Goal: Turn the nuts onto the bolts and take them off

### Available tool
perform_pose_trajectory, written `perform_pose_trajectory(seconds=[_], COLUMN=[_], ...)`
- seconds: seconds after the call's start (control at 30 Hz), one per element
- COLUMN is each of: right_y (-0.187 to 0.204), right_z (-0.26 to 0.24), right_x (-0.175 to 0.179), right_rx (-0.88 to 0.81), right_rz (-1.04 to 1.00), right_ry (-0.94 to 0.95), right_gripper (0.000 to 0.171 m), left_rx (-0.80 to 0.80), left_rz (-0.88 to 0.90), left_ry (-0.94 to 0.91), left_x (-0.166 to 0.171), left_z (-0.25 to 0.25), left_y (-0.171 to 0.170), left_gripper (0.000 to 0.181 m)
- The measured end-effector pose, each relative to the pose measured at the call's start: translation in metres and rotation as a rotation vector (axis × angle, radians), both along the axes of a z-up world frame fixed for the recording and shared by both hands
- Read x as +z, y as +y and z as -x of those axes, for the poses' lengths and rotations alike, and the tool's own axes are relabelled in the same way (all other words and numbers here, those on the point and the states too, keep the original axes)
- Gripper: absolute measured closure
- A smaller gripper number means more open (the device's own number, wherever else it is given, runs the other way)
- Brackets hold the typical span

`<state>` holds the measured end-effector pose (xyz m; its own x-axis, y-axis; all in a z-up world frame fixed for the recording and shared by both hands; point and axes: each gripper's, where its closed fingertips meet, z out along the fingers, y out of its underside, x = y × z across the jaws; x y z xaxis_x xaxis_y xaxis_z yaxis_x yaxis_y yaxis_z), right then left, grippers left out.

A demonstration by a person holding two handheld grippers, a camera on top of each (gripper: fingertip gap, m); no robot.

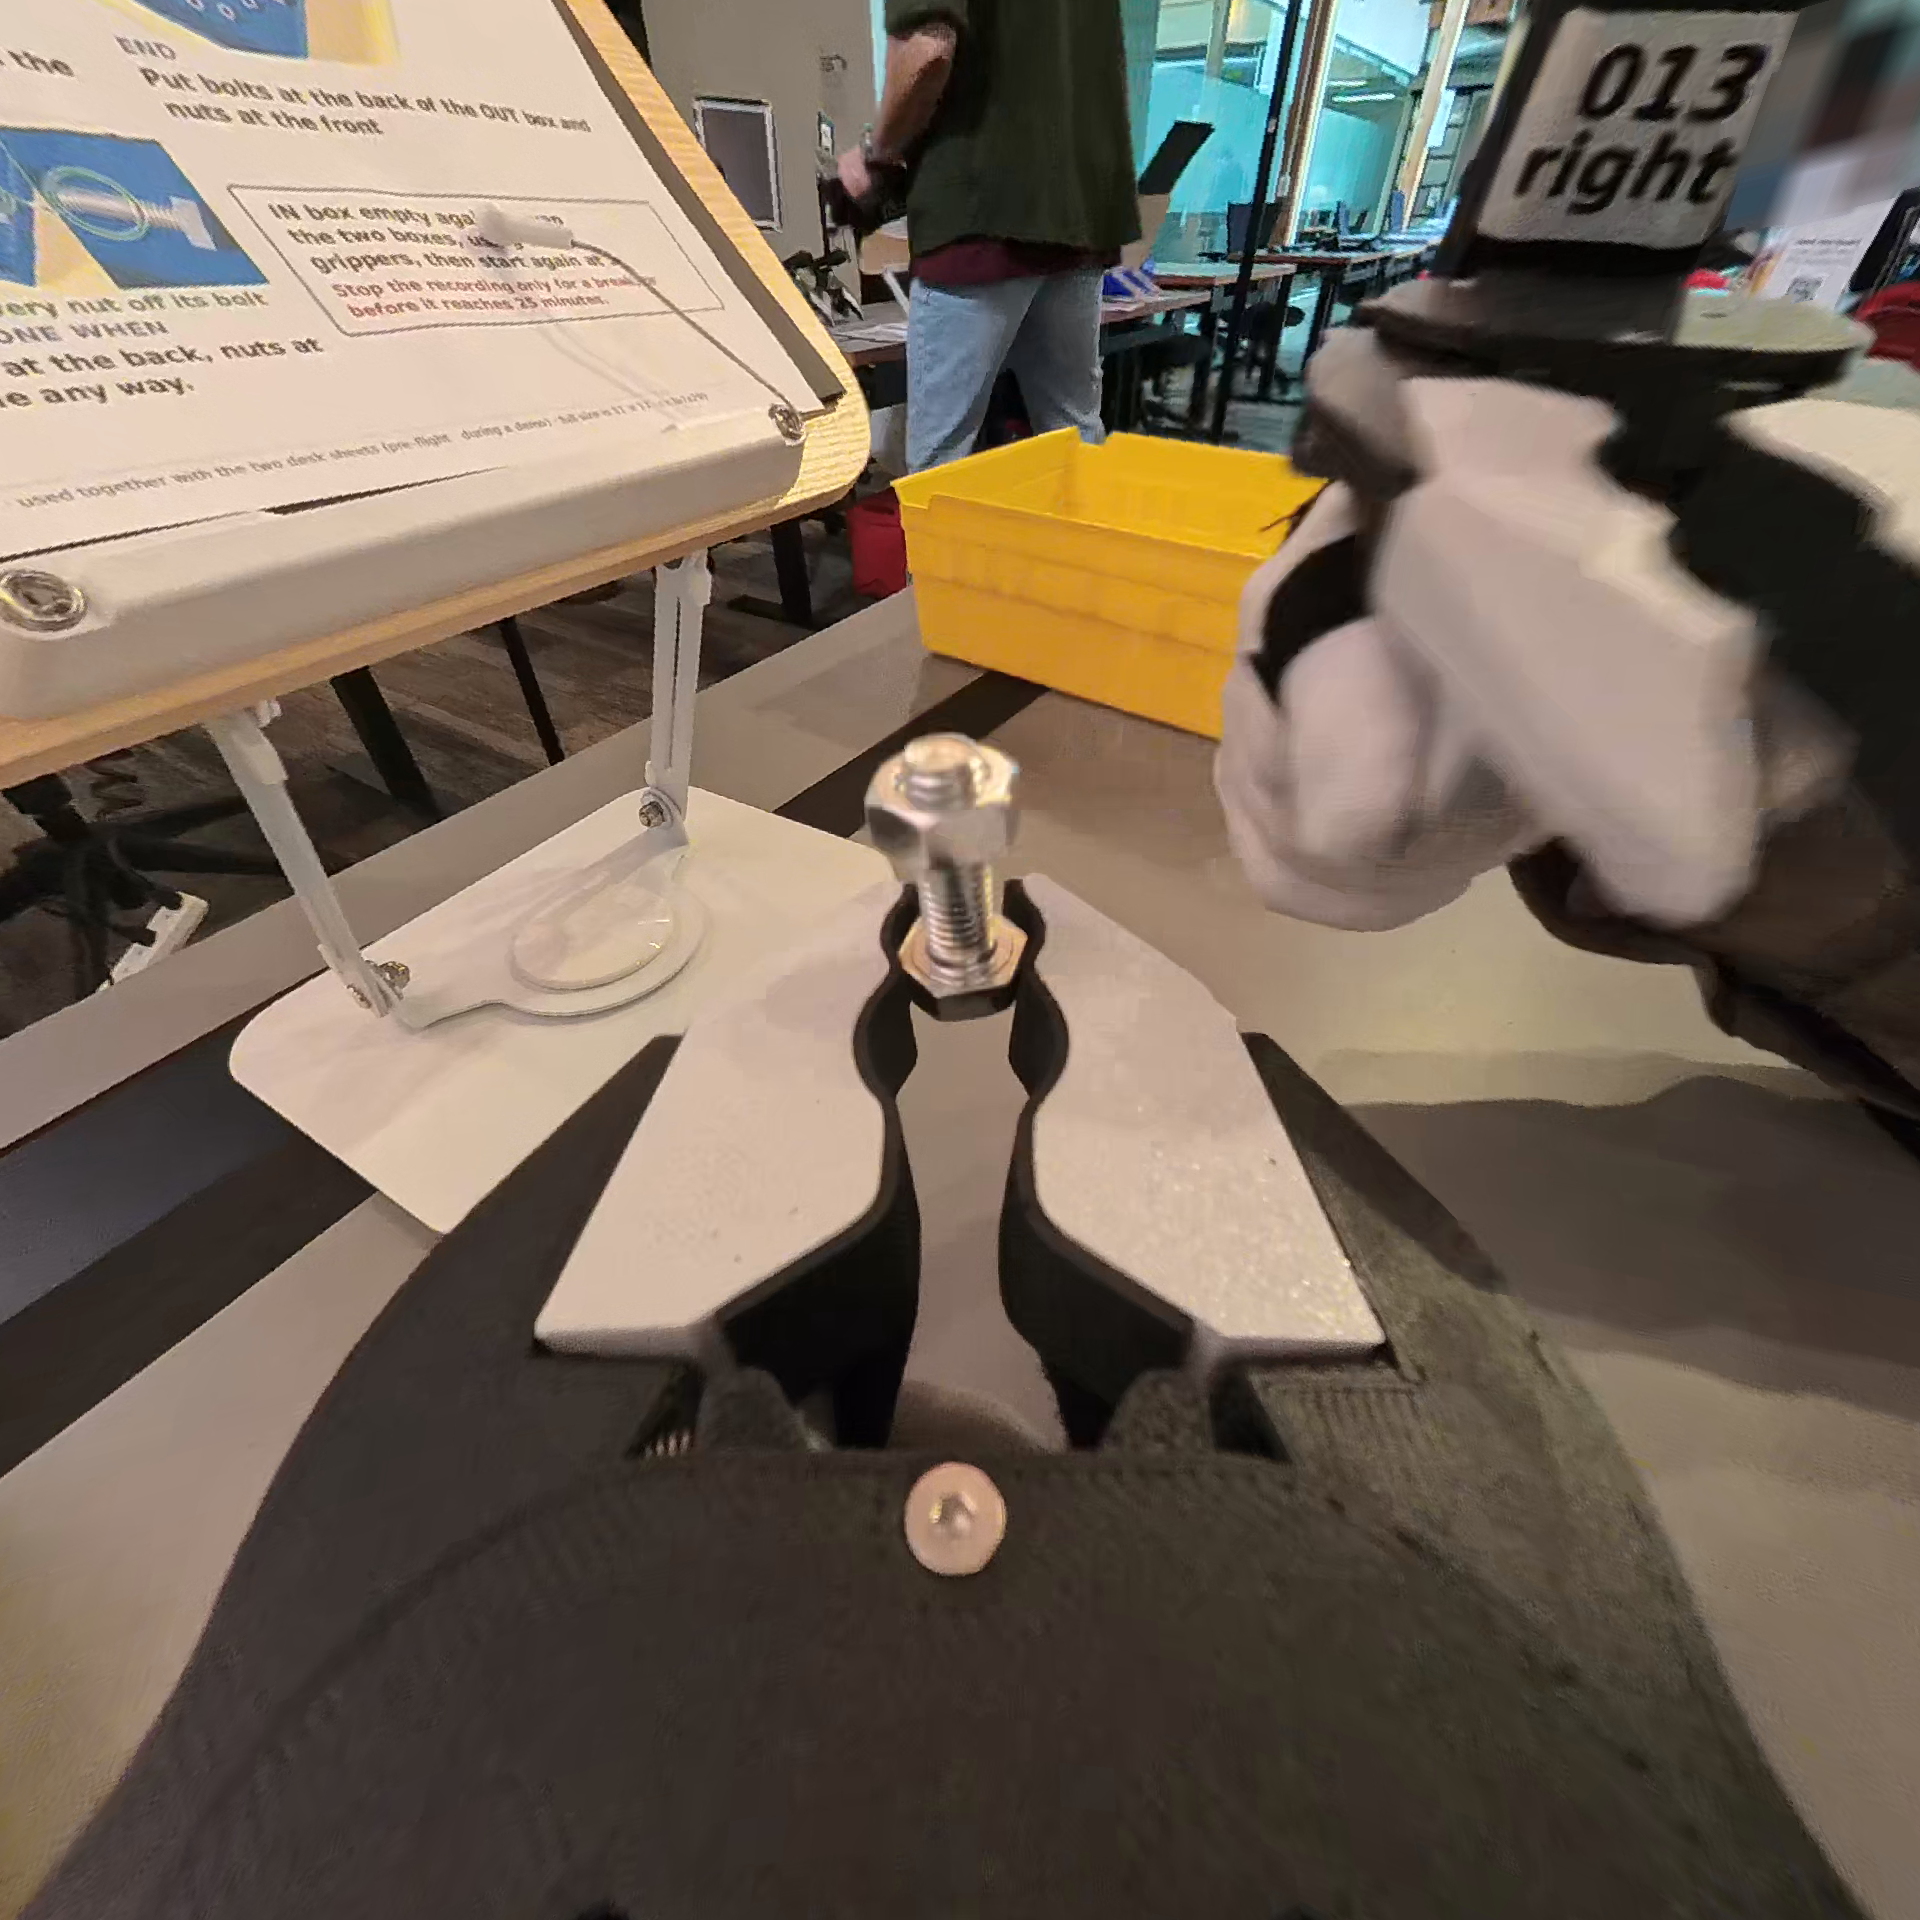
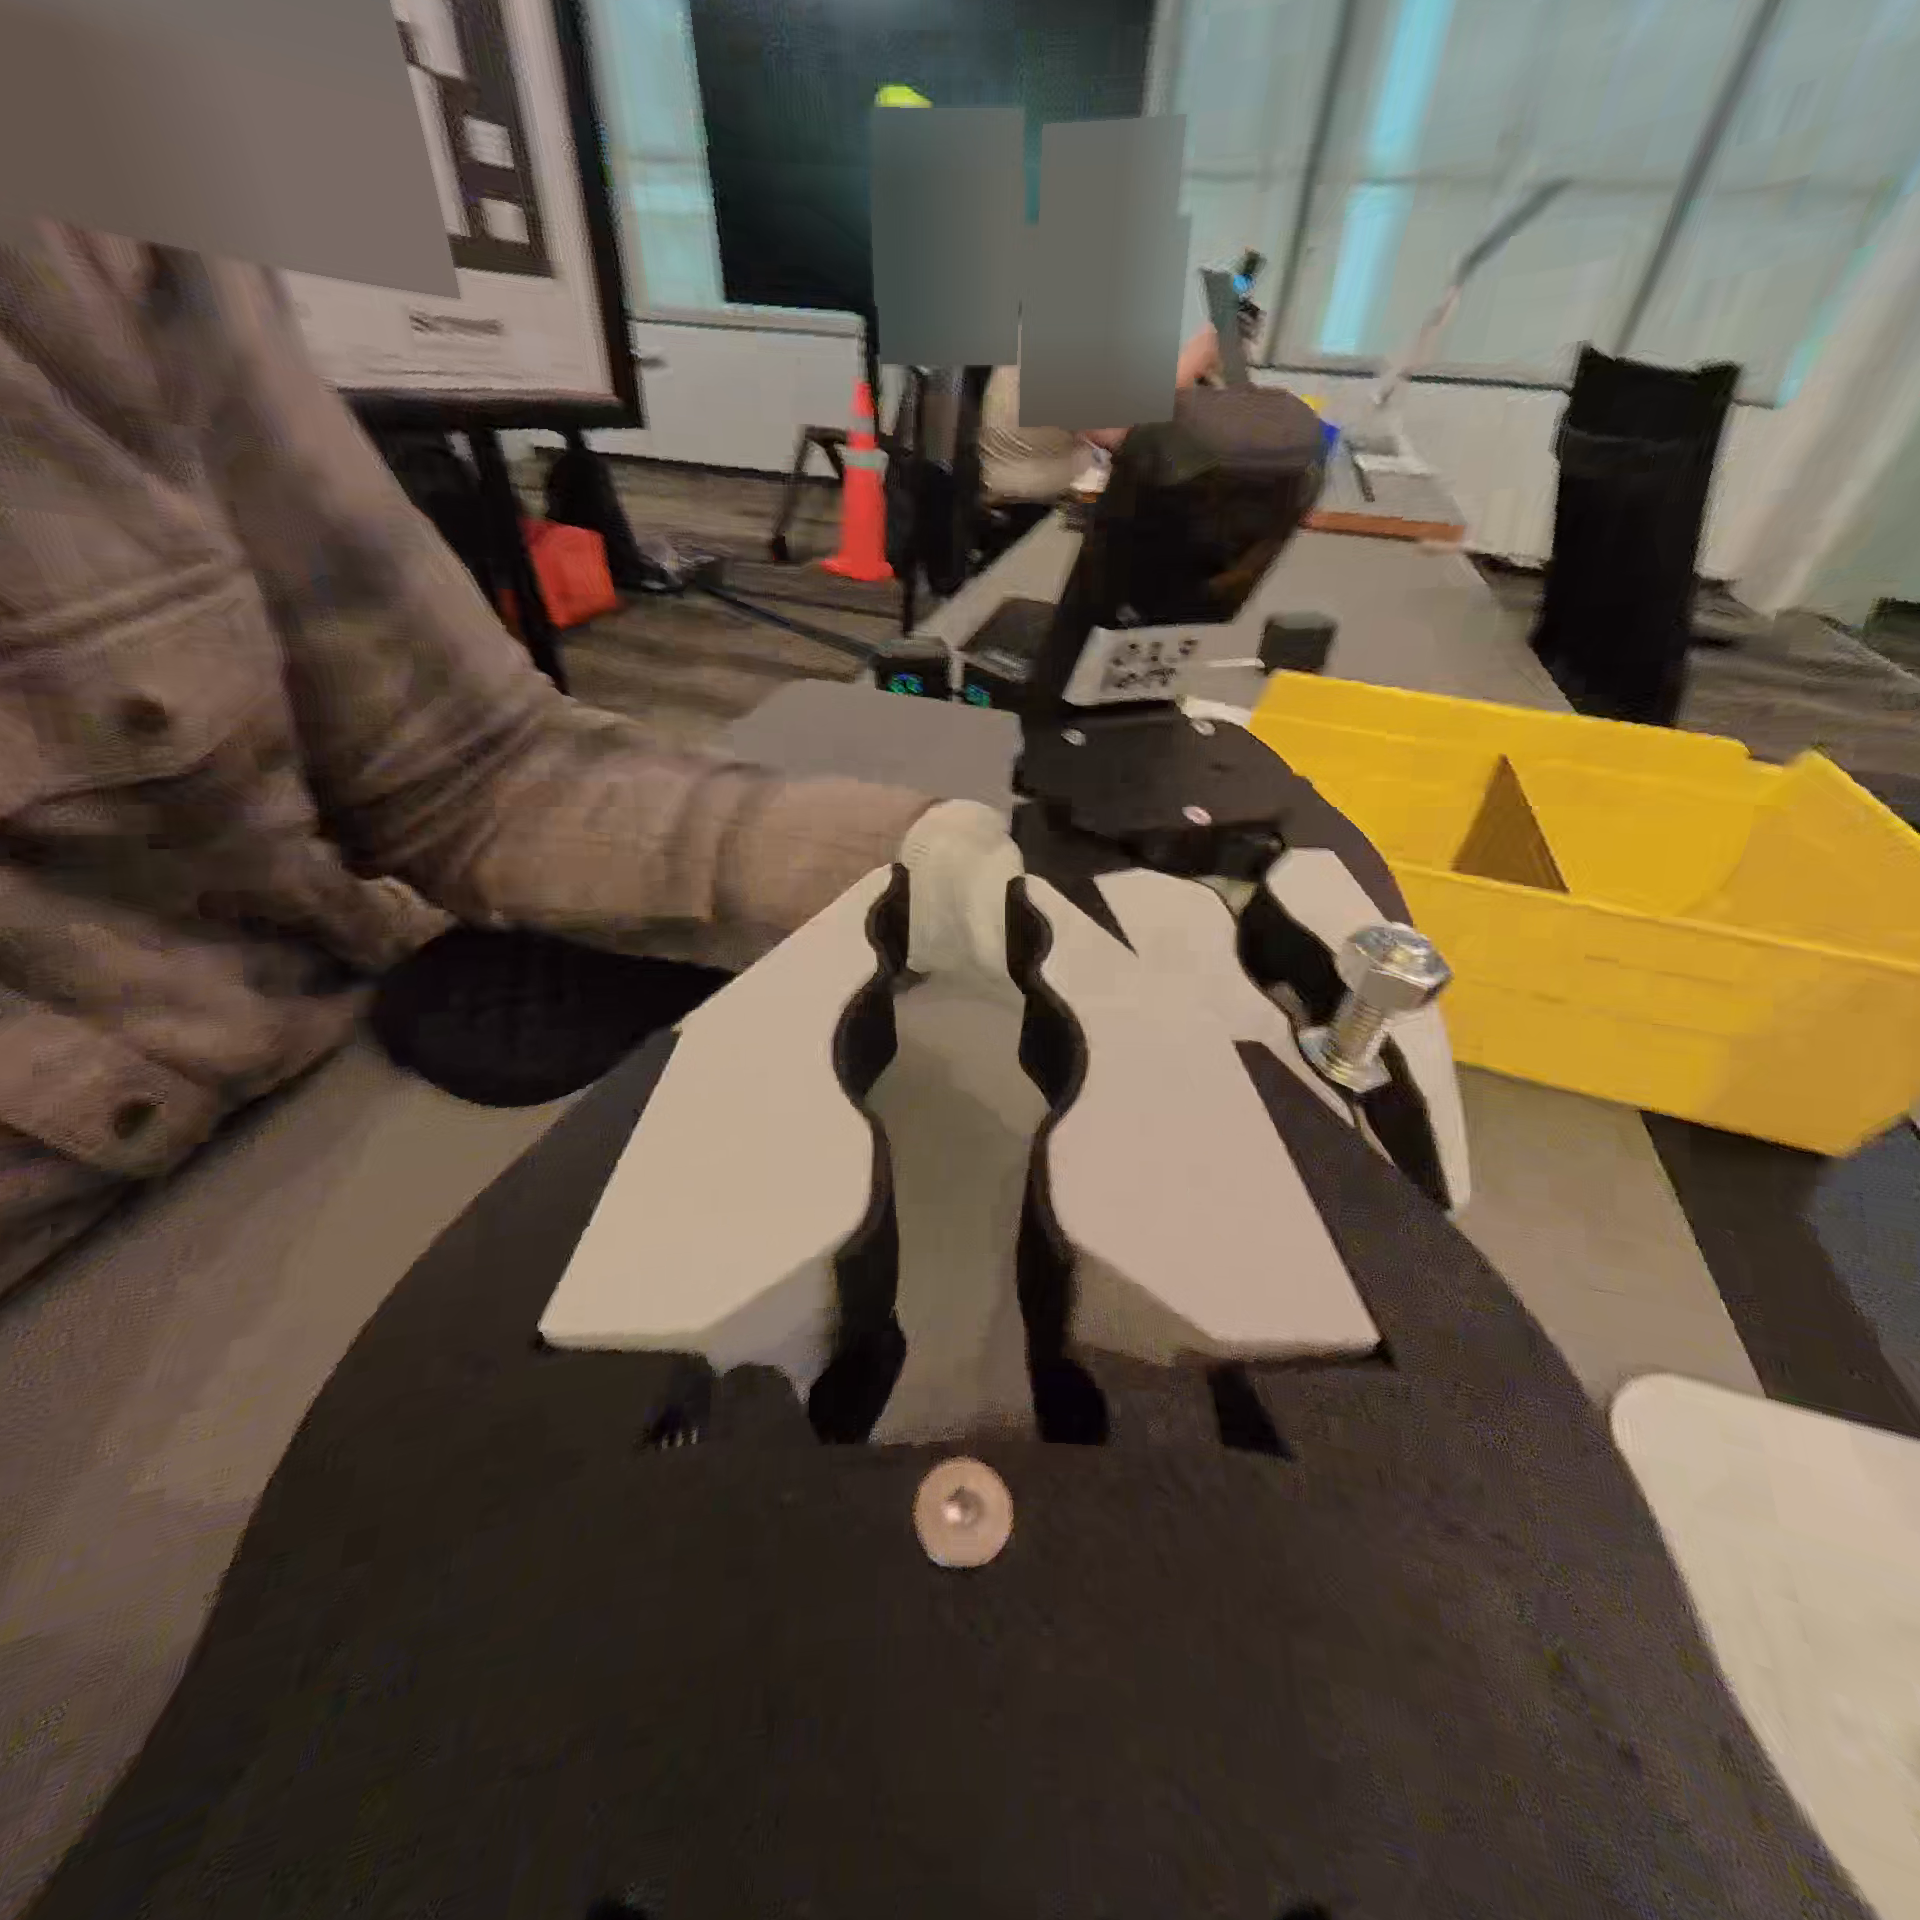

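In the left wrist view my left gripper (image 1: 961,966) is shut on the hex head of a silver bolt (image 1: 951,914), which stands upright above the grey table. A silver nut (image 1: 940,805) sits near the top end of its thread. My right gripper (image 1: 1309,665) hangs blurred to the upper right of the nut, apart from it. In the right wrist view my right gripper (image 2: 956,935) is open with nothing between its fingers. The left gripper (image 2: 1340,1049) with the bolt (image 2: 1356,1013) and nut (image 2: 1392,961) lies just right of it.
A yellow bin (image 1: 1091,582) stands on the table behind the bolt; it shows at the right in the right wrist view (image 2: 1662,997), with a divider. A tilted instruction board (image 1: 416,364) on a white stand base (image 1: 468,1060) is at left. A sleeve (image 2: 416,779) crosses the left side. One gripper's finger ends stand about 10 cm off the other's.
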<state>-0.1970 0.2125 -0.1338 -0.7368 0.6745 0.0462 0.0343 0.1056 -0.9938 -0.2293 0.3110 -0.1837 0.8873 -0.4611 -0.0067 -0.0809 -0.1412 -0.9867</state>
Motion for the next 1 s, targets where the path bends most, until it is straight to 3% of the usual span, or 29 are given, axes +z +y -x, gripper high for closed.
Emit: perform_pose_trajectory(seconds=[0.1, 0.2, 0.23, 0.27, 0.3, 0.37, 0.43, 0.53, 0.6, 0.63, 0.67, 0.73, 0.83, 0.93, 1.0], right_y=[0.013, 0.037, 0.037, 0.034, 0.026, 0.002, 0.008, 0.03, 0.034, 0.032, 0.027, 0.005, 0.019, 0.045, 0.052], right_z=[0.004, 0.025, 0.028, 0.029, 0.026, 0.005, 0.009, 0.025, 0.031, 0.032, 0.029, 0.008, 0.015, 0.032, 0.039], right_x=[0.014, 0.006, 0.001, -0.002, -0.003, -0.005, -0.001, 0.006, -0.001, -0.004, -0.008, -0.006, 0.007, 0.005, -0.002], right_rx=[-0.07, -0.269, -0.277, -0.259, -0.215, -0.033, -0.081, -0.228, -0.271, -0.26, -0.223, -0.047, -0.137, -0.316, -0.367], right_rz=[0.046, 0.004, -0.006, -0.01, -0.018, -0.038, -0.036, 0.004, -0.009, -0.009, -0.017, -0.035, -0.005, -0.013, -0.036], right_ry=[0.045, 0.026, 0.006, -0.005, -0.007, -0.011, 0.004, 0.027, -0.002, -0.018, -0.039, -0.026, 0.022, 0.022, 0.002], right_gripper=[0.14, 0.084, 0.076, 0.076, 0.088, 0.155, 0.152, 0.092, 0.073, 0.071, 0.081, 0.152, 0.146, 0.101, 0.103], left_rx=[-0.007, -0.013, -0.012, -0.01, -0.012, 0.002, -0.004, -0.009, -0.01, -0.011, -0.012, -0.003, -0.009, -0.022, -0.033], left_rz=[-0.009, -0.008, -0.005, -0.003, -0.001, 0.002, -0.001, -0.004, 0.0, 0.0, 0.001, 0.004, -0.001, -0.001, 0.0], left_ry=[-0.007, -0.005, 0.0, 0.002, 0.0, -0.003, -0.006, -0.006, -0.002, -0.004, -0.005, -0.006, -0.008, -0.004, 0.005], left_x=[0.003, 0.002, 0.001, 0.001, 0.0, 0.0, 0.001, 0.002, 0.001, 0.001, 0.0, 0.0, 0.001, 0.001, 0.0], left_z=[0.0, -0.003, -0.003, -0.003, -0.003, 0.0, 0.0, -0.002, -0.003, -0.003, -0.003, -0.001, -0.001, -0.005, -0.009], left_y=[-0.001, -0.001, -0.001, 0.0, 0.0, 0.001, -0.001, -0.001, 0.0, 0.0, 0.0, 0.0, 0.0, -0.001, -0.001], left_gripper=[0.166, 0.167, 0.166, 0.166, 0.166, 0.166, 0.167, 0.166, 0.167, 0.167, 0.167, 0.167, 0.166, 0.167, 0.167])
